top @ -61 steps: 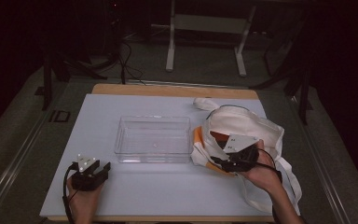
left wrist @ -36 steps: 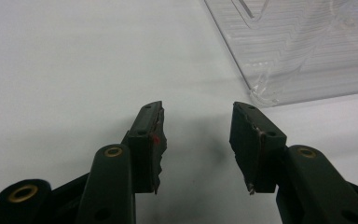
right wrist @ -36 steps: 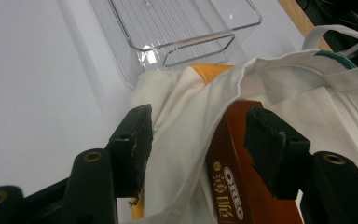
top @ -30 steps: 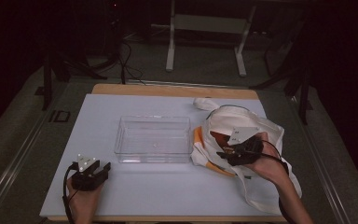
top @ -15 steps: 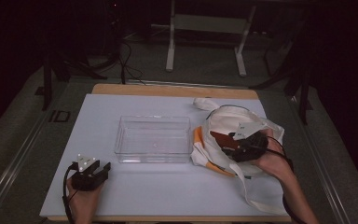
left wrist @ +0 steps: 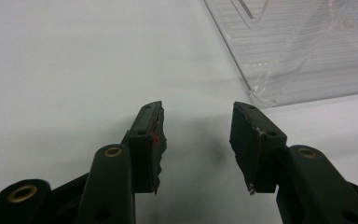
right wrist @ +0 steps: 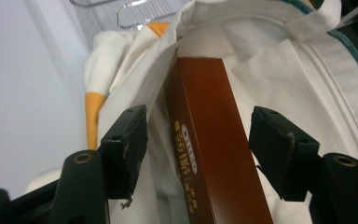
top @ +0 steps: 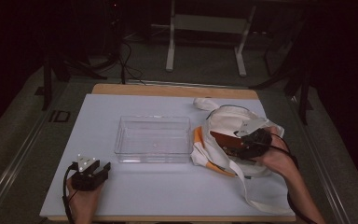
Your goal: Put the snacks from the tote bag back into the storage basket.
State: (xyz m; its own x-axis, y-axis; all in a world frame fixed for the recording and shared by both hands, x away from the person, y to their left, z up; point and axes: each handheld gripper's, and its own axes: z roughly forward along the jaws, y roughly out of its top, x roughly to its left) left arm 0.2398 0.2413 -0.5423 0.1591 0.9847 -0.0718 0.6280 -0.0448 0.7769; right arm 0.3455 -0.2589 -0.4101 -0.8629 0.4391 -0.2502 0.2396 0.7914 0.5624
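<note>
- Brown box (right wrist: 209, 154), long and narrow with gold lettering on its glossy face, lies in the mouth of the white cloth bag (top: 235, 123) at the table's right side, between the right gripper (right wrist: 198, 154)'s jaws.
- Compared with a second ago, those jaws have just been opening; they now stand apart on either side of the box, with a gap showing at each pad, so nothing is clamped.
- Over the same second the right hand (top: 275, 158) has shifted slightly toward the table's right edge, and more of the box shows in the high view.
- Left gripper (left wrist: 198, 140) has stayed put near the front left of the white table (top: 168, 191), jaws apart and empty over bare surface.
- Bag is soft, creased canvas with an orange patch and a loose strap trailing toward the front edge.
- Clear plastic tray (top: 153, 138), rigid and rectangular, sits mid-table just beside the bag, empty.
- Open table surface lies in front of the tray, between the two hands.
</note>
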